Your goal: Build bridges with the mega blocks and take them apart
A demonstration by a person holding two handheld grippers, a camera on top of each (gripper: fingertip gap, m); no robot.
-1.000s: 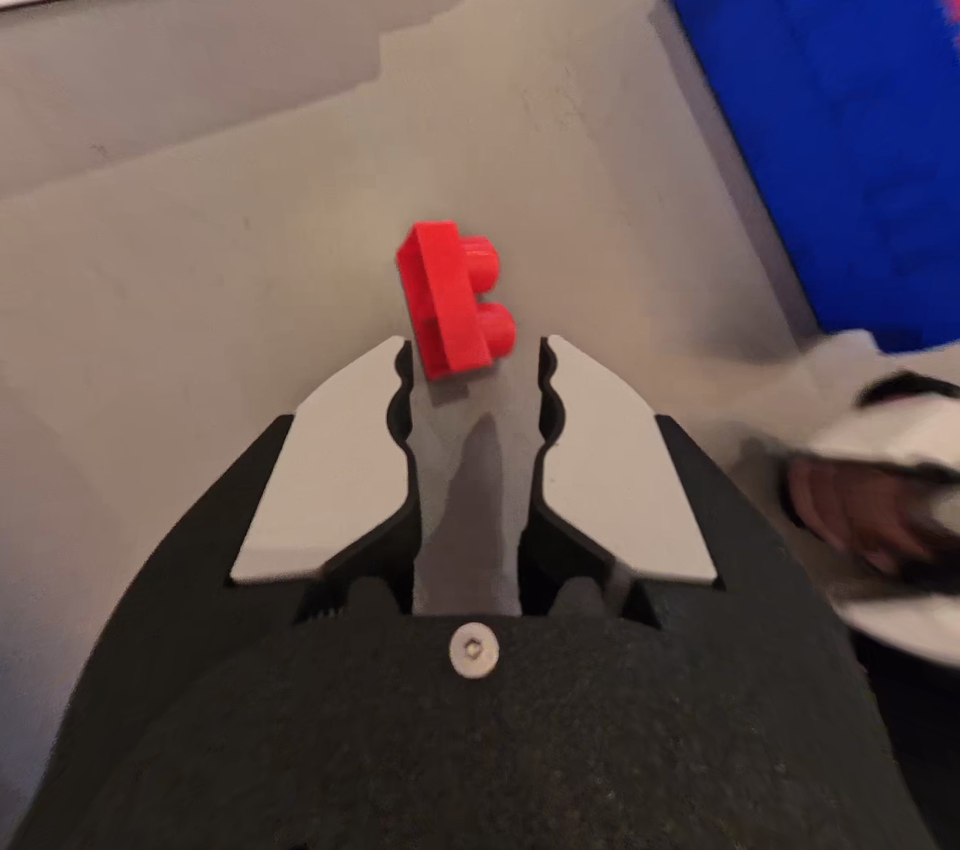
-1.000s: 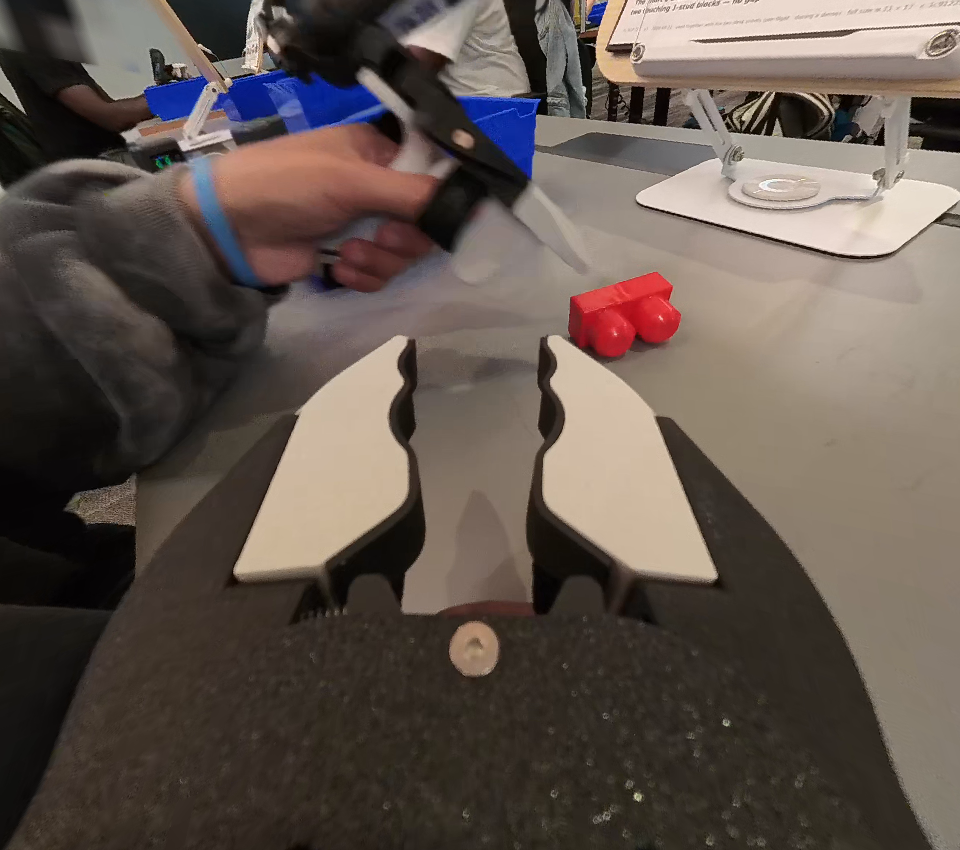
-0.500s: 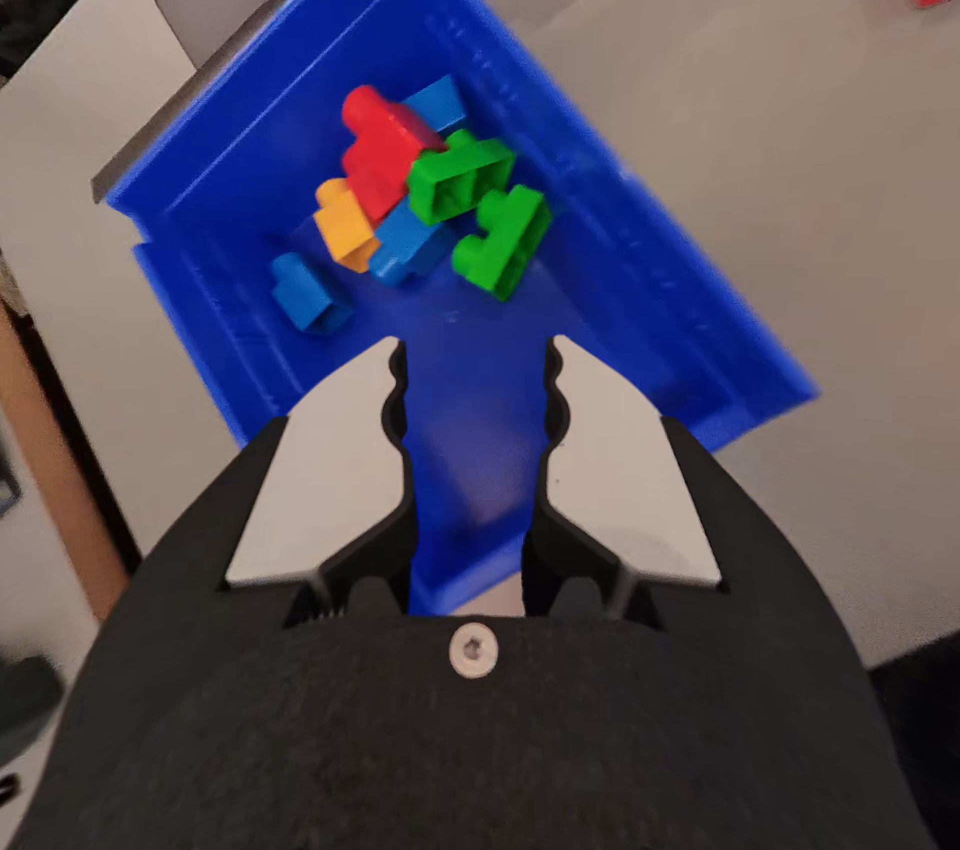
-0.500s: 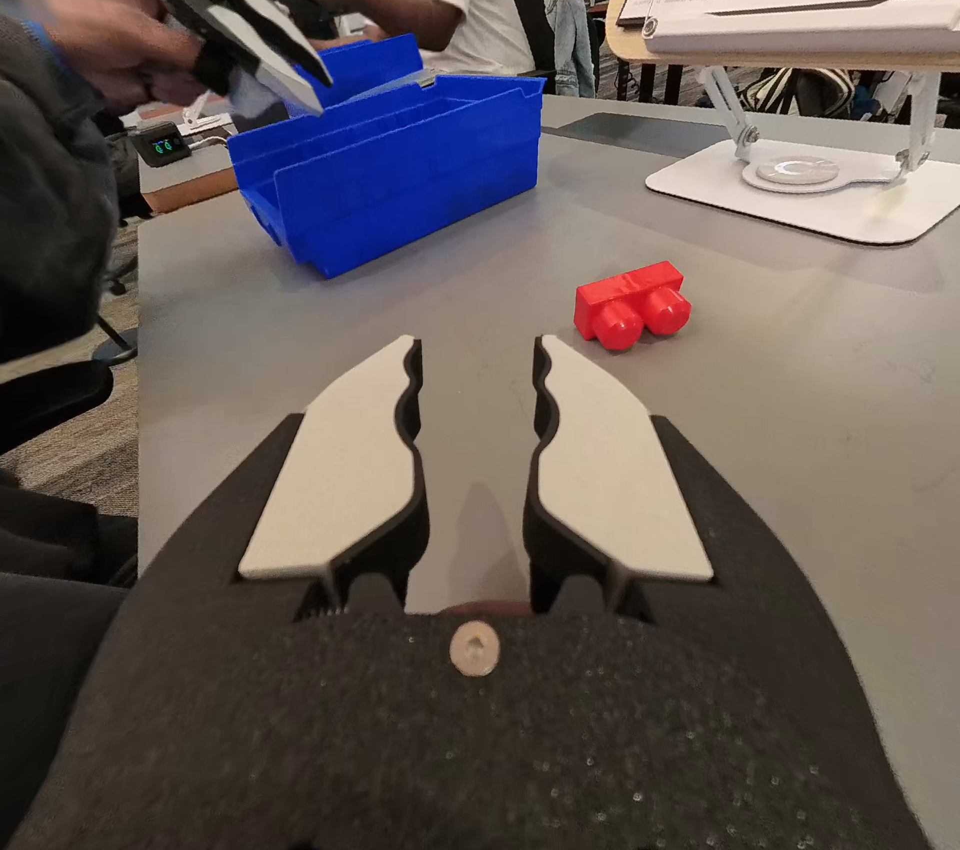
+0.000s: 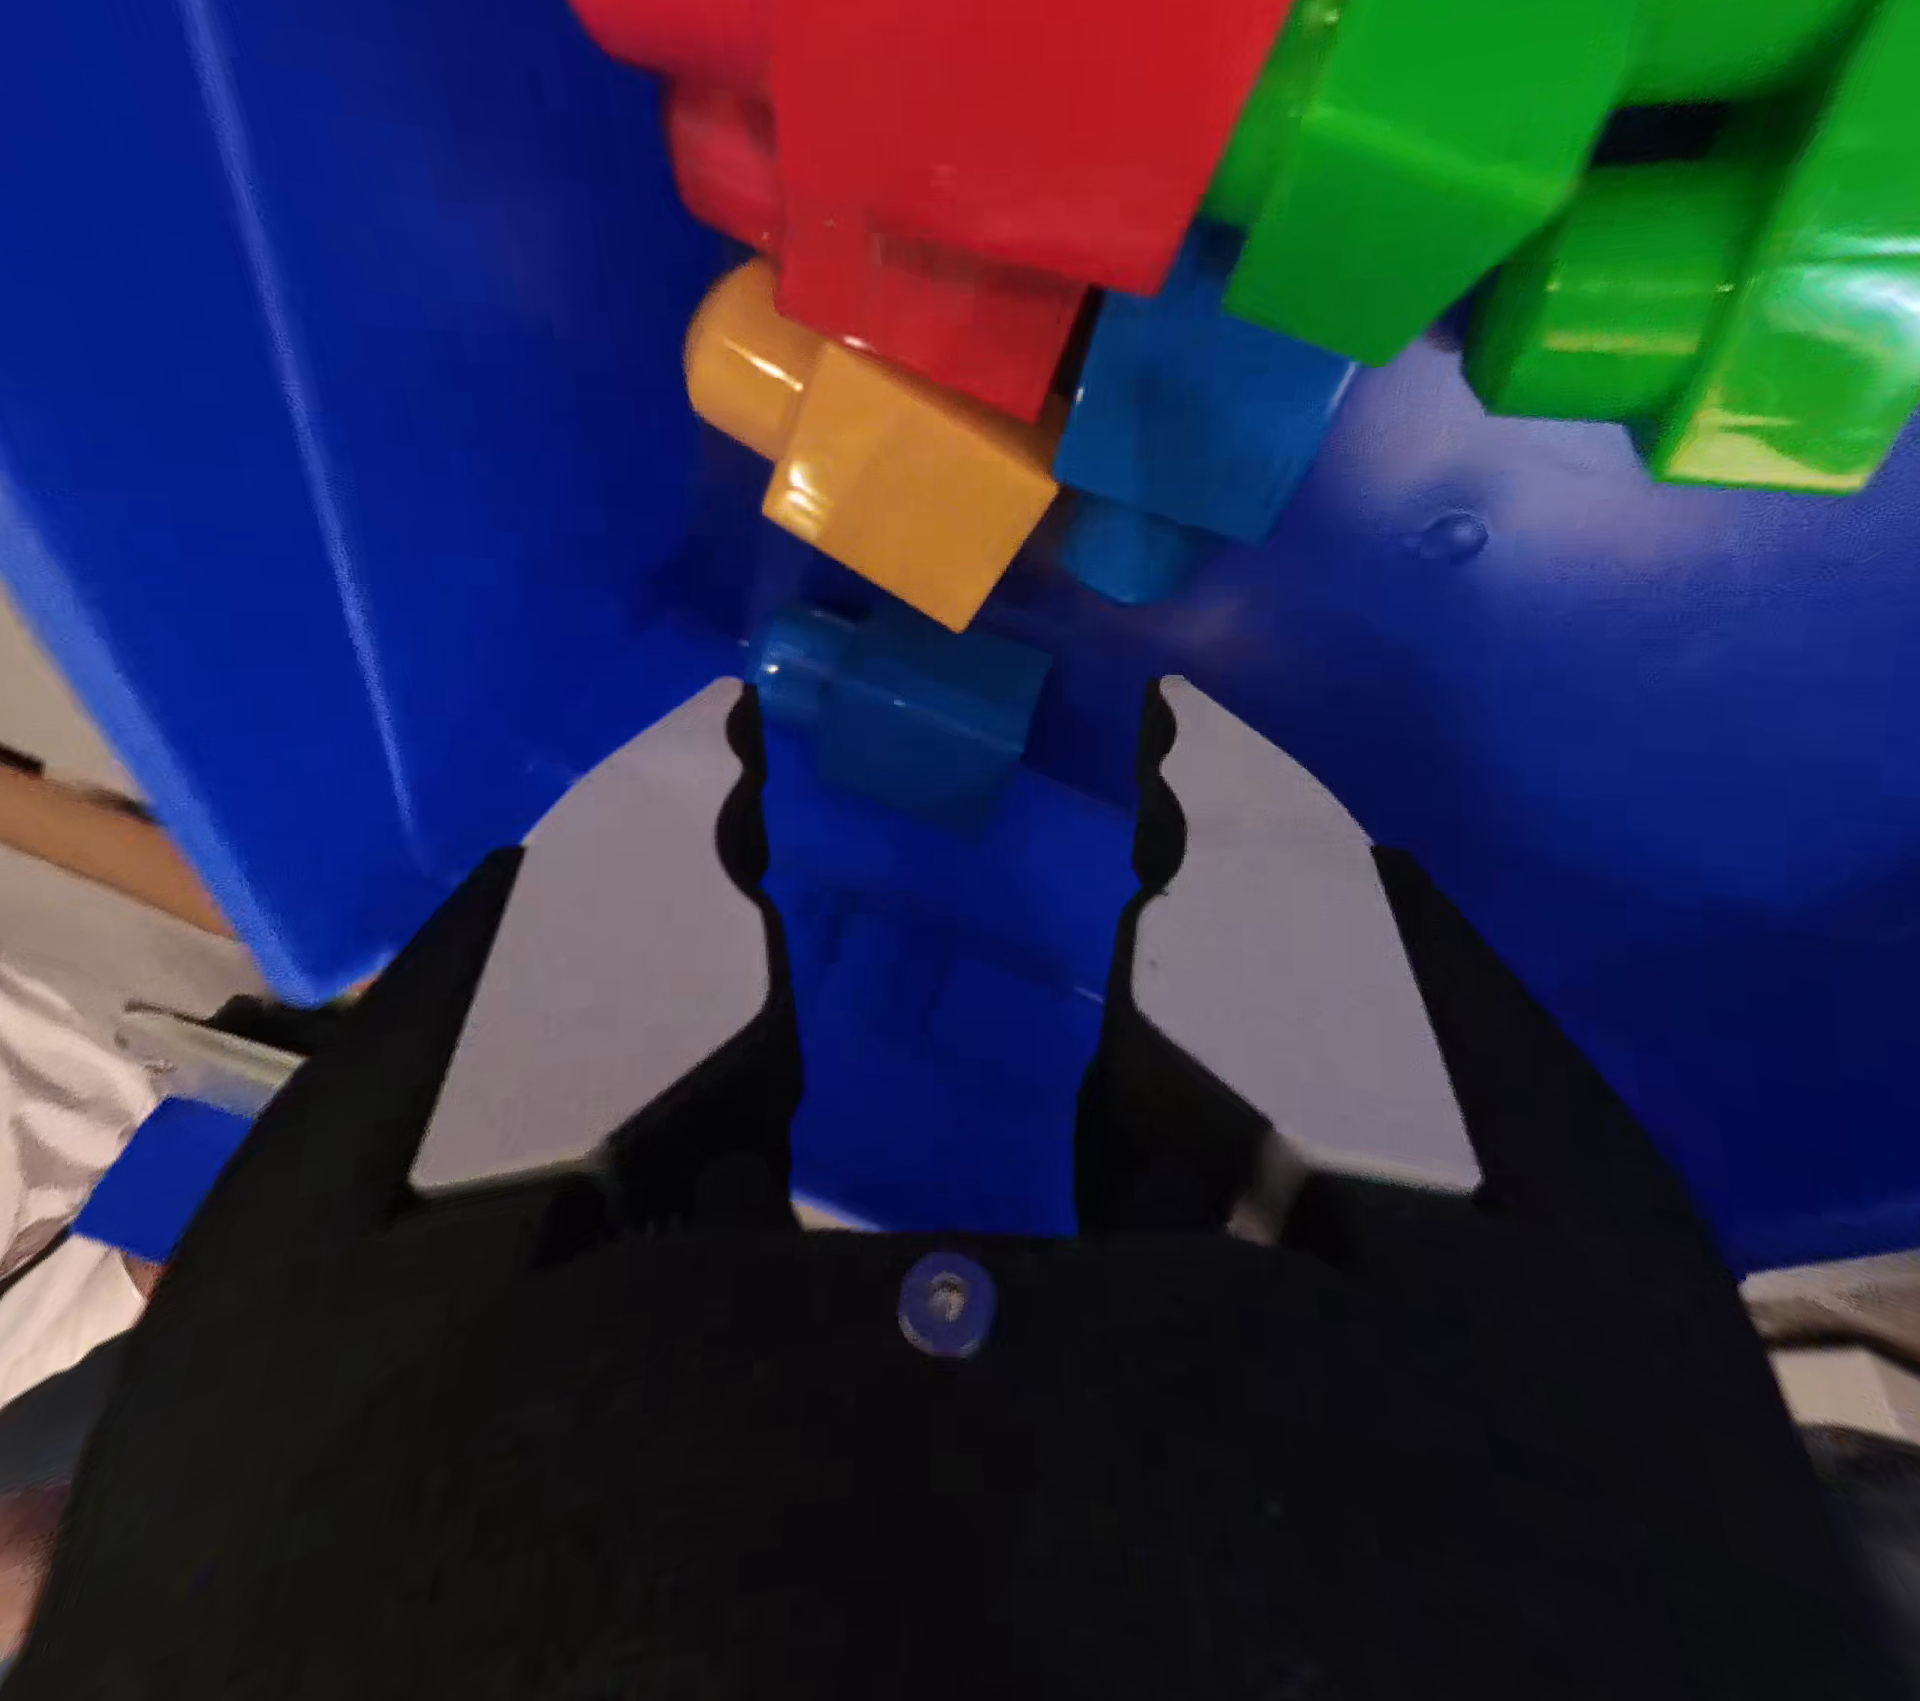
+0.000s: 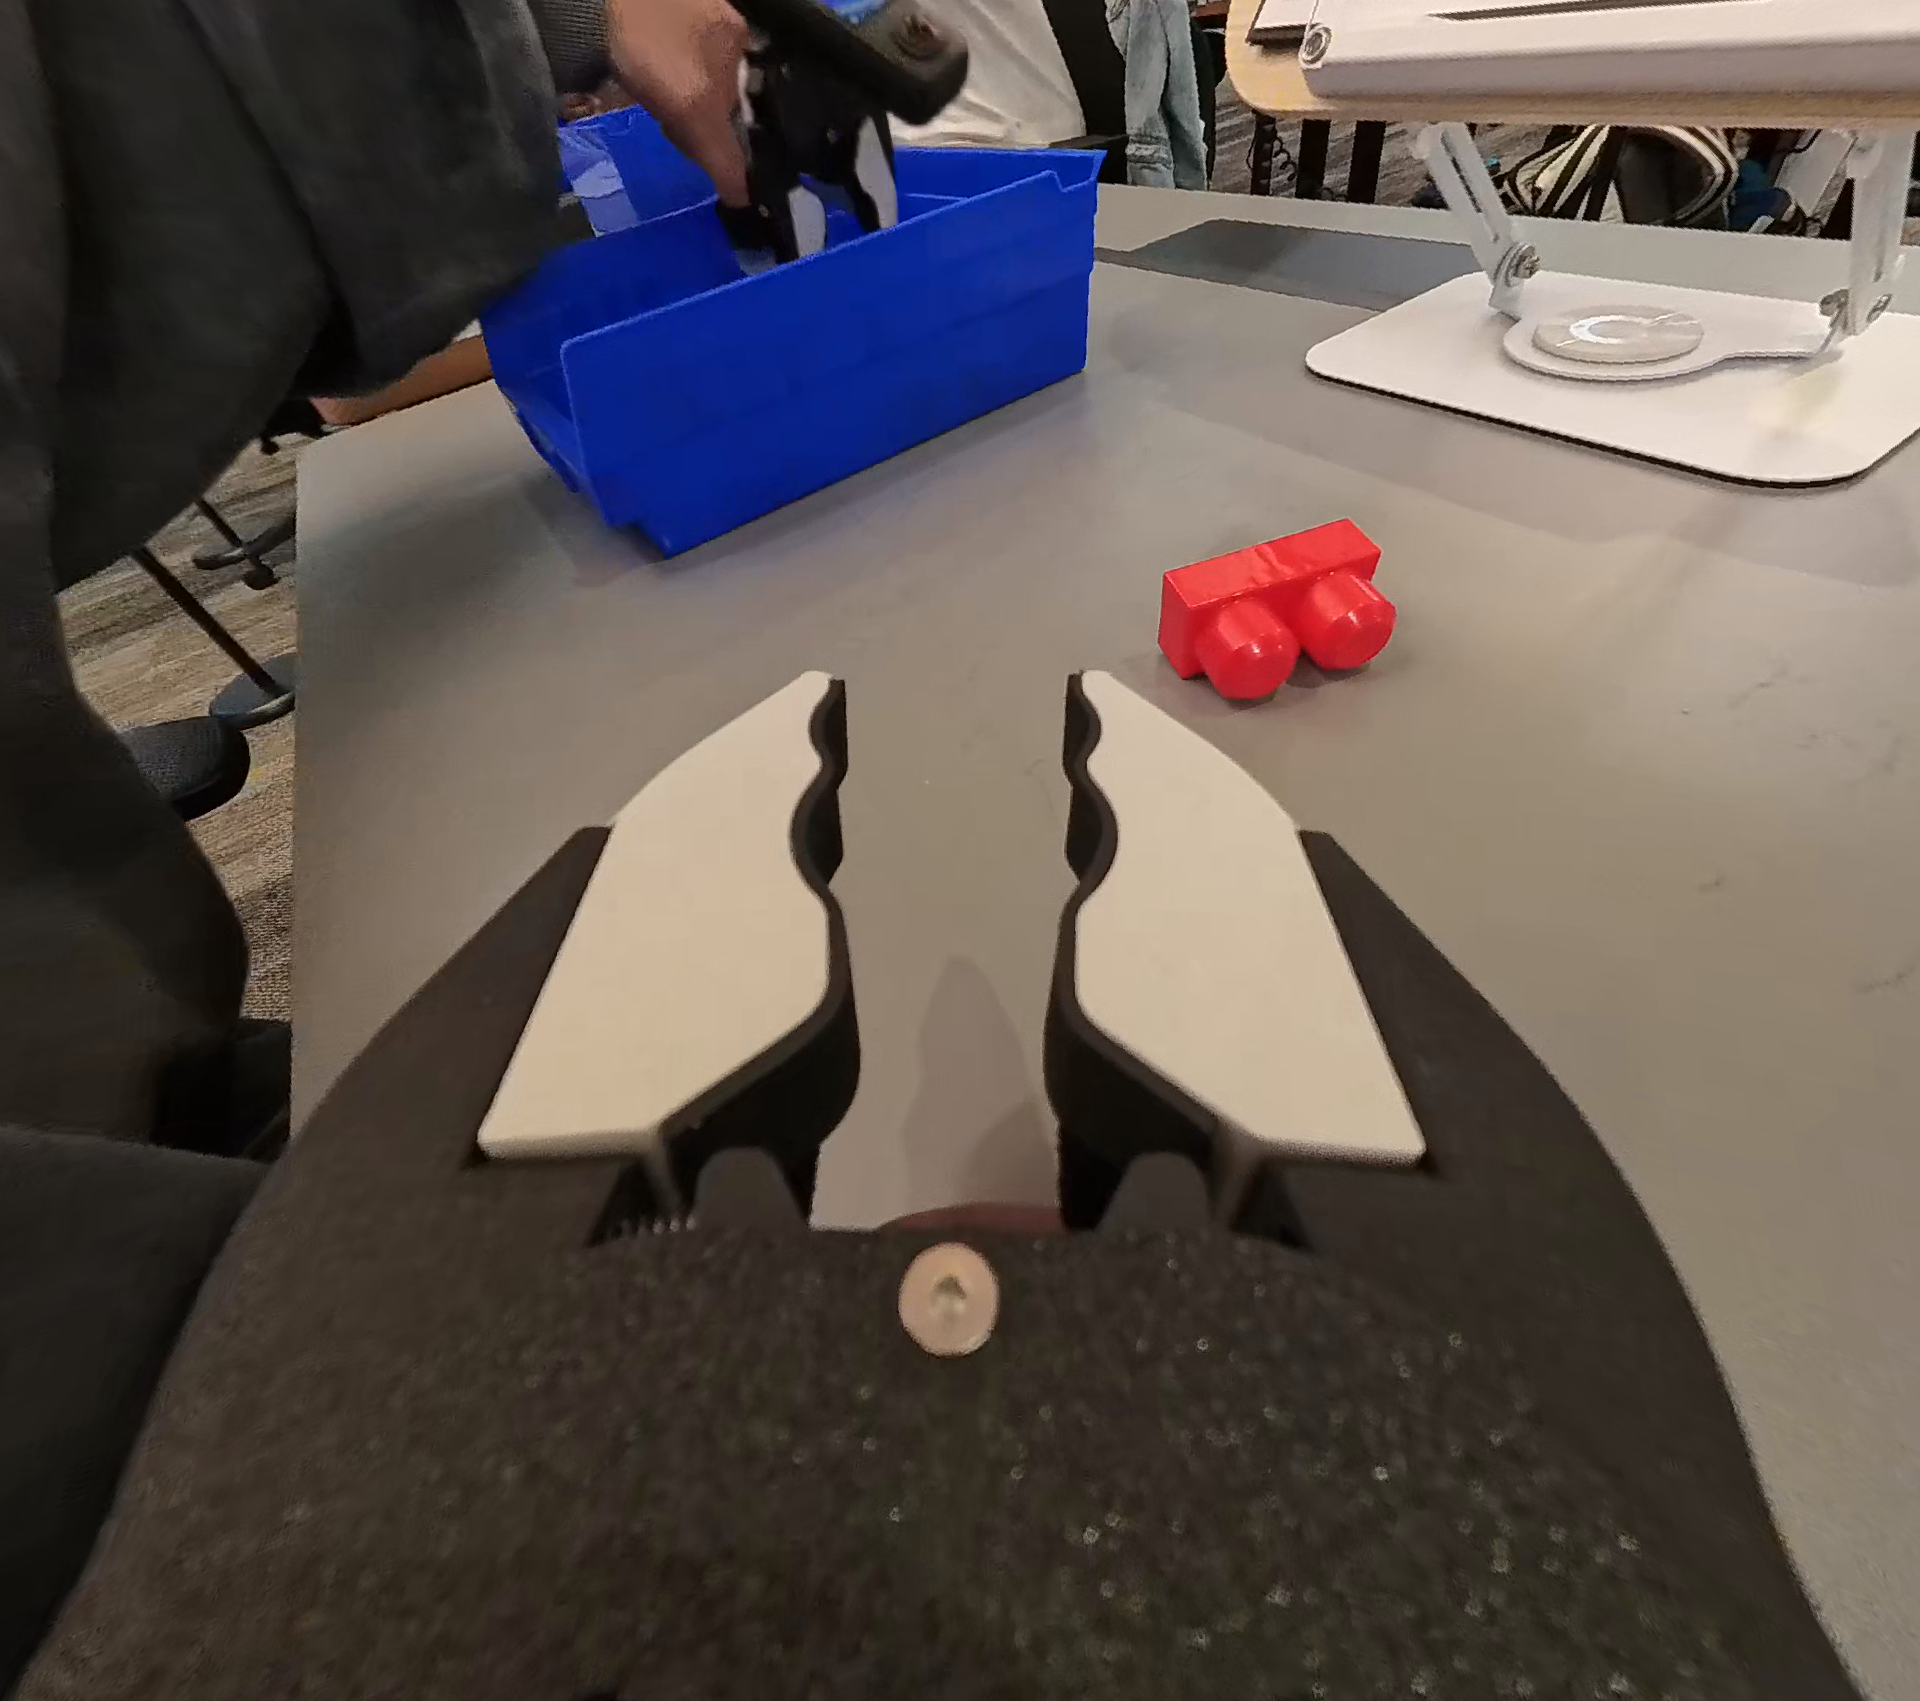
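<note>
The left tongs (image 5: 951, 685) reach open-jawed down into a blue bin (image 6: 831, 363), a small blue block (image 5: 914, 716) between their tips, nothing gripped. The right tongs (image 6: 956, 685) hover open above the grey tabletop (image 6: 1558, 820), near a red two-stud block (image 6: 1273, 602).

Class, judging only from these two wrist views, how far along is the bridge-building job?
Done: one red two-stud plastic block lies loose on the grey table.
In hand: the left gripper, open and empty, is down inside the blue plastic bin, nearest a small dark blue one-stud block.
Left: no blocks are joined yet. The right gripper hovers open and empty over the table.
</note>
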